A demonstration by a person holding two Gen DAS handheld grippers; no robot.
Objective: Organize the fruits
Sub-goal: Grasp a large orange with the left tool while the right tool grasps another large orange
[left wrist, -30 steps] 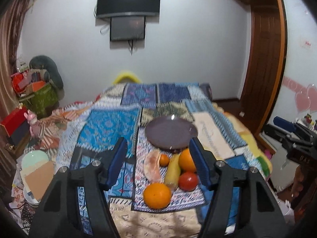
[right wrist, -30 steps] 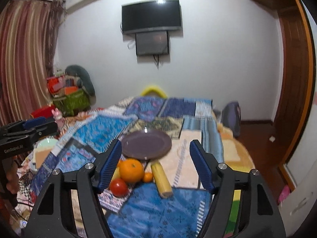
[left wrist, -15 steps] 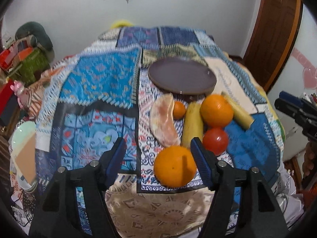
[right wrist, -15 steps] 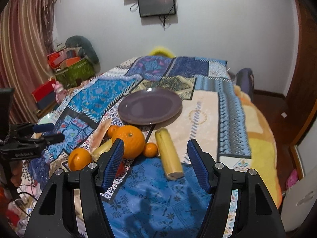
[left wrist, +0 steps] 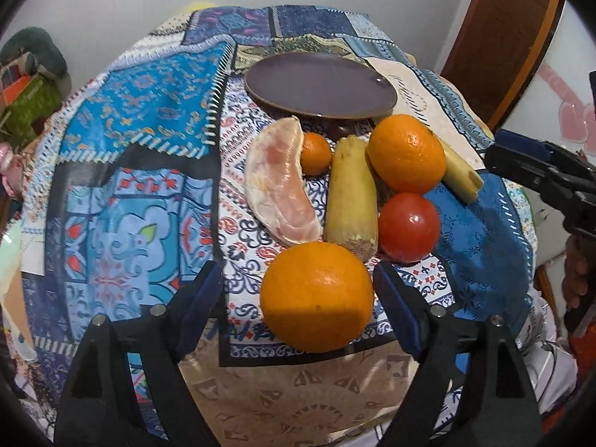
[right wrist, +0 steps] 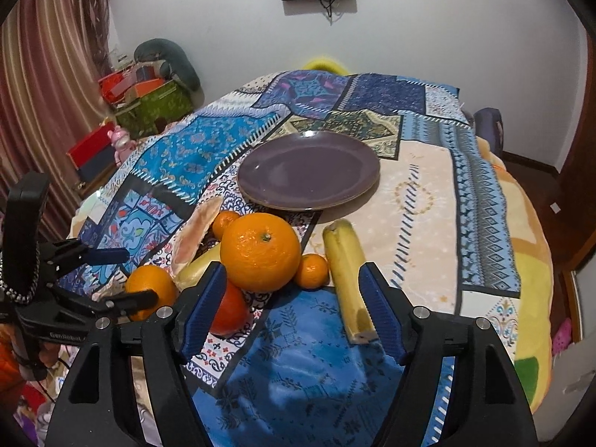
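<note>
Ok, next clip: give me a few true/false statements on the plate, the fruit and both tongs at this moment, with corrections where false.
1. The purple plate has no fruit on it. True.
2. The left tongs are clamped shut on the near orange. False: they are open, the orange lies between the fingers and neither pad is seen pressing on it.
3. The red tomato lies next to the near orange, off the plate. True.
4. The right tongs hold the banana piece. False: they are open and hold nothing; the banana piece lies on the cloth.
5. The peeled pomelo segment sits on the plate. False: it lies on the cloth in front of the plate.
</note>
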